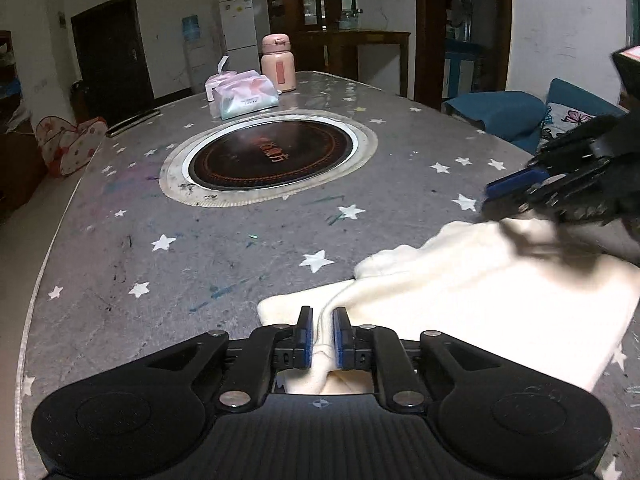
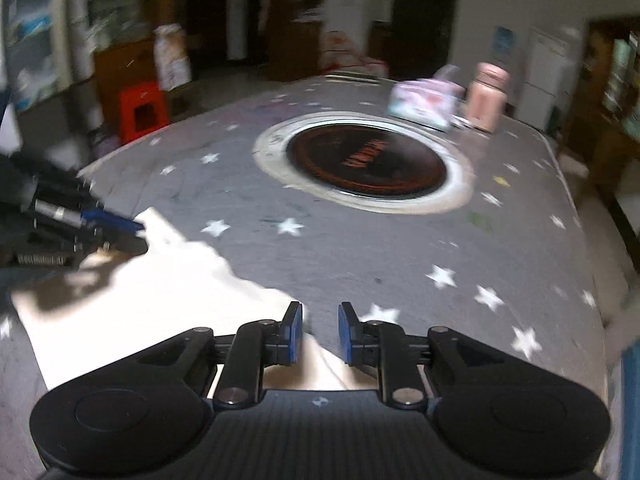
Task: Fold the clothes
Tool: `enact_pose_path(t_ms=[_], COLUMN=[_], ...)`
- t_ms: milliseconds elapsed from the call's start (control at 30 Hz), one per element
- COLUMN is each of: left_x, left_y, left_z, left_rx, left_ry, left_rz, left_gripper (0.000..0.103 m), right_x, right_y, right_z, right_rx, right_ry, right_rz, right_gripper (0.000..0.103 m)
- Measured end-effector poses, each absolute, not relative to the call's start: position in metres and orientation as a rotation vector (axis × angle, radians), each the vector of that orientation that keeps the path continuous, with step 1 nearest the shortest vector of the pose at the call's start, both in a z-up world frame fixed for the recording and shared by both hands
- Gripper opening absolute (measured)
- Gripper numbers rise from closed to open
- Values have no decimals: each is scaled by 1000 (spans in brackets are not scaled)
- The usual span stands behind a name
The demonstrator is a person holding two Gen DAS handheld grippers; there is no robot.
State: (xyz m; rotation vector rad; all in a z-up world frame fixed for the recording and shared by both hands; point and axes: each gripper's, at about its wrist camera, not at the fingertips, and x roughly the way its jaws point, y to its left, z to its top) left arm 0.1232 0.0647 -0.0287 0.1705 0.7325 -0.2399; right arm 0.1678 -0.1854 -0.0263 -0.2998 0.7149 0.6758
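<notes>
A cream-white garment (image 1: 480,296) lies folded on the grey star-patterned table (image 1: 200,248). My left gripper (image 1: 322,330) is shut on a ridge of the garment at its near left corner. My right gripper (image 2: 319,332) is open, its jaws a small gap apart over the garment's edge (image 2: 160,292), gripping nothing. The right gripper also shows in the left wrist view (image 1: 520,196), above the garment's far right corner. The left gripper shows in the right wrist view (image 2: 120,228) at the garment's far left corner. The right wrist view is blurred.
A round black hotplate (image 1: 272,156) is set in the table's middle. A pink flask (image 1: 278,62), a tissue pack (image 1: 244,96) and a dark remote (image 1: 132,122) stand at the far end. A blue sofa (image 1: 504,112) is beyond the right edge, a red stool (image 2: 142,110) beyond the left.
</notes>
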Motion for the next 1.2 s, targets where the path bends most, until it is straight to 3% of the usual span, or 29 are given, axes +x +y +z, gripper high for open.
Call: enact_pose_path(t_ms=[100, 533, 800, 1000, 1200], left_x=[127, 133, 128, 104, 93], left_y=[67, 62, 64, 41, 18], left_z=[-31, -32, -19, -4, -23], left_rx=[168, 190, 194, 155, 156], left_ry=[730, 730, 695, 667, 729], left_rz=[-221, -201, -164, -339, -448], left_gripper=[22, 23, 36, 36, 36], right_x=[160, 124, 135, 139, 164], right_y=[-208, -243, -232, -209, -167], right_z=[-19, -30, -23, -12, -31], right_rx=[-242, -159, -211, -183, -214], right_ry=[715, 762, 762, 774, 828], right_rz=[651, 620, 578, 717, 749], right_gripper=[18, 18, 18, 18, 17])
